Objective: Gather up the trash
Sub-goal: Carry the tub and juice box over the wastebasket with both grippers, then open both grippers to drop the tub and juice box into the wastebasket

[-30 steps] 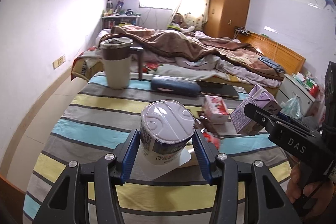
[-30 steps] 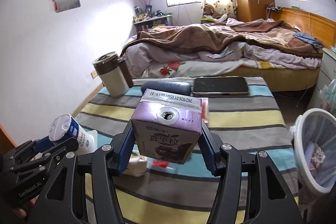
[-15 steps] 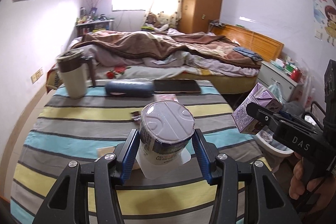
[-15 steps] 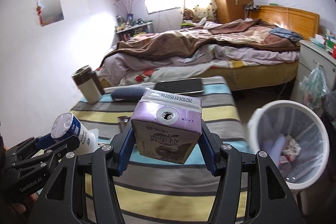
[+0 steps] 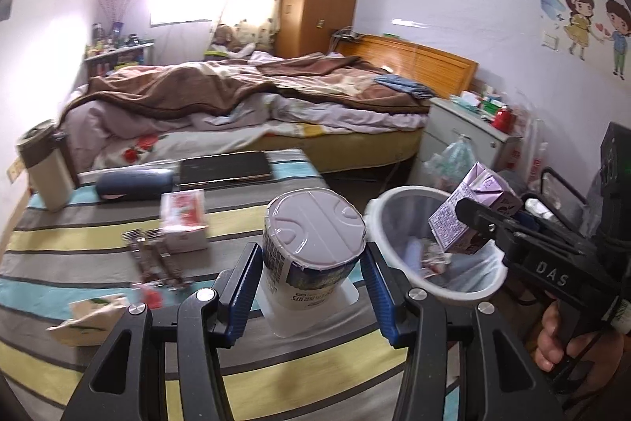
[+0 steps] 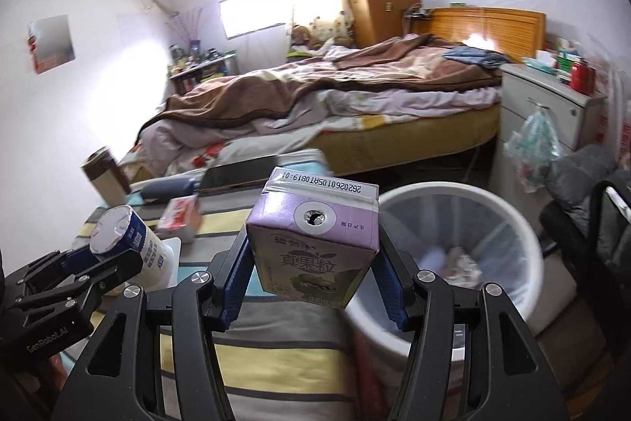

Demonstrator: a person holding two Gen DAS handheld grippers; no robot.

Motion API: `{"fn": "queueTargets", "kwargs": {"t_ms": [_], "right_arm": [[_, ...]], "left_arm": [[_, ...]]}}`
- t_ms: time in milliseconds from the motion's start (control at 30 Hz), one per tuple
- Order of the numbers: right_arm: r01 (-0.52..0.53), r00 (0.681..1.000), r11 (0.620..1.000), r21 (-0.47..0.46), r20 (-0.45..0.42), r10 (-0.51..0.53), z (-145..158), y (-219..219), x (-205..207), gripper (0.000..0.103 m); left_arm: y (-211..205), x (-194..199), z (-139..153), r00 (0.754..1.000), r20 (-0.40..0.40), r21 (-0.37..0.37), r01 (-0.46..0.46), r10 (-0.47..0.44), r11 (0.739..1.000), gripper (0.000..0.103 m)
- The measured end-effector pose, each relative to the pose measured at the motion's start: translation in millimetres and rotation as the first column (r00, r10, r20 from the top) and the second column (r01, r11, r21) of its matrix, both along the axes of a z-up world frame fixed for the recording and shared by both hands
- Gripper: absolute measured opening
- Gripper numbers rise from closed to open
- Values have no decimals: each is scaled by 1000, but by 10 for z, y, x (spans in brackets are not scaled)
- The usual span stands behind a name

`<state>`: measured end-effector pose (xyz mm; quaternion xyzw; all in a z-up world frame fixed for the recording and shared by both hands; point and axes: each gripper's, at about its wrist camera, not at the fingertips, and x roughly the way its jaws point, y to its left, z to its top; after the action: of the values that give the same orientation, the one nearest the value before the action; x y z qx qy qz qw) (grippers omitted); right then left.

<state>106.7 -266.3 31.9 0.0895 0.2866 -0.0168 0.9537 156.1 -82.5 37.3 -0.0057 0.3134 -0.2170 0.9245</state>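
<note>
1. Daylight floods in through the window (image 5: 179, 4), which is blown out to white.
2. Glare washes over the left wall (image 6: 130, 66).
3. Things on the striped table (image 5: 118, 235) are smeared by motion blur.
4. Fisheye bending and dark corners frame both views.

The trash bin (image 6: 465, 208) stands right of the striped table (image 6: 276, 362), bed (image 6: 355, 97) behind.

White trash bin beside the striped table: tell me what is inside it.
The white trash bin has a clear liner and some crumpled wrappers and paper at the bottom. The purple carton in the right gripper hides its near left side.
</note>
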Motion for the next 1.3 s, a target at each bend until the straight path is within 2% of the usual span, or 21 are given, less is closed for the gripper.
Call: {"fn": "queueTargets", "kwargs": {"t_ms": [433,700,967,1067,1133,1233,1300], "right_arm": [[115,991,993,-27,-60,-117,-184,-646,-40,59],[151,981,987,-47,-118,-155,-316,-948,-6,59],[161,972,986,-38,-165,-165,-428,-1178,67,59],[178,968,983,-41,-172,-183,-452,-1190,79,60],[183,968,983,-30,-170,-186,-451,-1189,65,68],[181,971,983,-20,-157,-182,-431,-1169,36,70],[187,970,982,-37,-151,-190,-410,-1136,30,70]], "left_arm": [[-1039,137,-102,985,-19,19,169,-169,985,52],[-1519,257,-246,973,-54,28,225,-223,974,52],[-1629,320,-322,971,-70,28,231,-229,972,52],[-1604,330,-316,973,-66,36,225,-223,974,56],[-1587,337,-311,974,-73,29,218,-215,976,57],[-1536,298,-265,980,-42,54,197,-194,979,57],[-1497,301,-240,980,-47,38,194,-192,980,57]]}}
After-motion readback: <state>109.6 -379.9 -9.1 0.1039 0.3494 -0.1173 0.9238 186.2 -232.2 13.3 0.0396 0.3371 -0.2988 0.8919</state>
